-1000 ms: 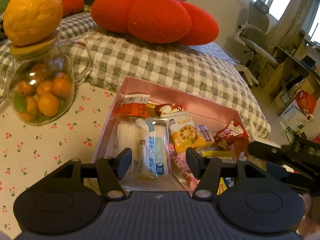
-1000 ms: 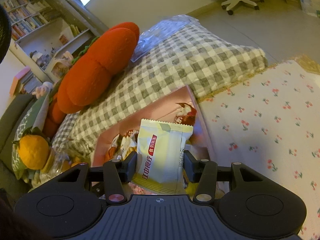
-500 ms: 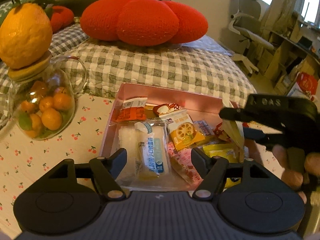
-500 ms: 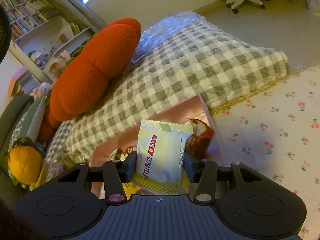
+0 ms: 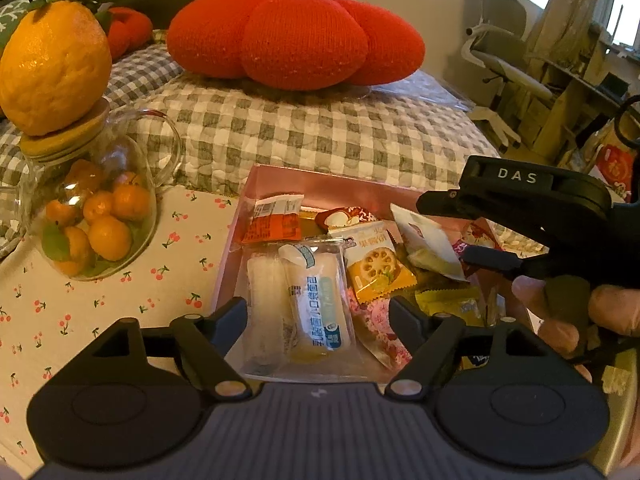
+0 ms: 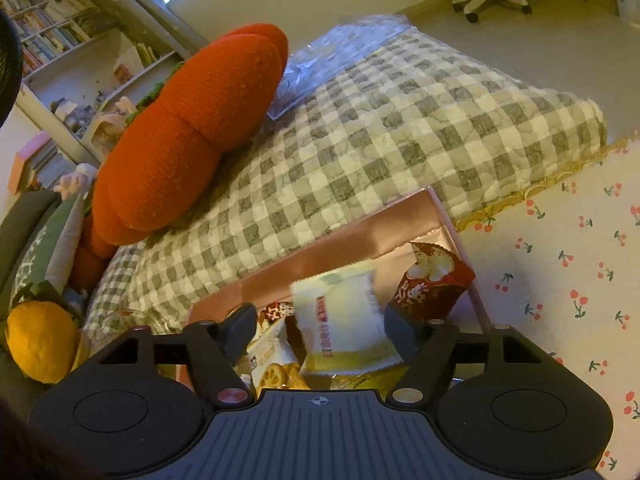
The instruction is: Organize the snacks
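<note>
While its jaws are opening, the right gripper (image 6: 320, 326) is releasing a blurred, crinkly pale-yellow packet (image 6: 344, 320) over the glossy pink box (image 5: 320, 184); the left gripper (image 5: 318, 314) is spreading, pinching nothing

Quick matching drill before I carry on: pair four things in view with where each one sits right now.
Things:
1. large orange citrus fruit
2. red tomato cushion
3. lotus-root snack packet
4. pale yellow packet

Places:
A. lying in the pink box
B. on the checked quilt
C. between the opening jaws of the right gripper
D. on the wooden lid of the glass jar

Pairs: 1-D, 2-B, 3-A, 4-C
</note>
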Demonstrator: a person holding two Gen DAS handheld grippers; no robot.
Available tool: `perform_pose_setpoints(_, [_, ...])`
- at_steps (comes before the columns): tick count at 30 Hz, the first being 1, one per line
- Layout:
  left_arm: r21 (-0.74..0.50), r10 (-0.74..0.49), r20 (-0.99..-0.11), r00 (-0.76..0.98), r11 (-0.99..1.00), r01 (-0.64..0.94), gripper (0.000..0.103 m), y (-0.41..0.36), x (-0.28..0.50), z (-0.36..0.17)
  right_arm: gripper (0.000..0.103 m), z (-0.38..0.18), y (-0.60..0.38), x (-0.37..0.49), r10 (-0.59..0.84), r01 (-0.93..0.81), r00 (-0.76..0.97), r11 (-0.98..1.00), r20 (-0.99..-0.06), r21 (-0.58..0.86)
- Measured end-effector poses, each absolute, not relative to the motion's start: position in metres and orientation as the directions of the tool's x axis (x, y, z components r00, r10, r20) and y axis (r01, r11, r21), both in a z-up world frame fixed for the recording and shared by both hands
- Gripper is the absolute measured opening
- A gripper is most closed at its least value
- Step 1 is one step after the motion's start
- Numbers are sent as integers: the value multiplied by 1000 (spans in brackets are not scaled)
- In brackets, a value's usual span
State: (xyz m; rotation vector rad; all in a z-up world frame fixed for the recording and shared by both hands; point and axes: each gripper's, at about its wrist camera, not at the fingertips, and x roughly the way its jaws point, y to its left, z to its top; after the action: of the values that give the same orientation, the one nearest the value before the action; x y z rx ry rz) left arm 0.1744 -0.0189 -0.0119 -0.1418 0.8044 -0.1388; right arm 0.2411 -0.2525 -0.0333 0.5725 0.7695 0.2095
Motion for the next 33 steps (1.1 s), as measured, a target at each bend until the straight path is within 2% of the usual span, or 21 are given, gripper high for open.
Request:
perform_pose_setpoints(8, [-190,-181,-712,678,980,62,83,-18,170,-10,78,-19,-255,220,363,18,705,850,-609,527])
perform_pose_setpoints(20, [-131,-141,-723,676,989,66,97,-24,143,3,84,4,-274,166,296,10,711,903,-637,430])
perform_pose_setpoints(33, [-75,-96,-730,677,995,61,102,-21,100,15,87,15,-293,101,254,19,718,924,-648,383])
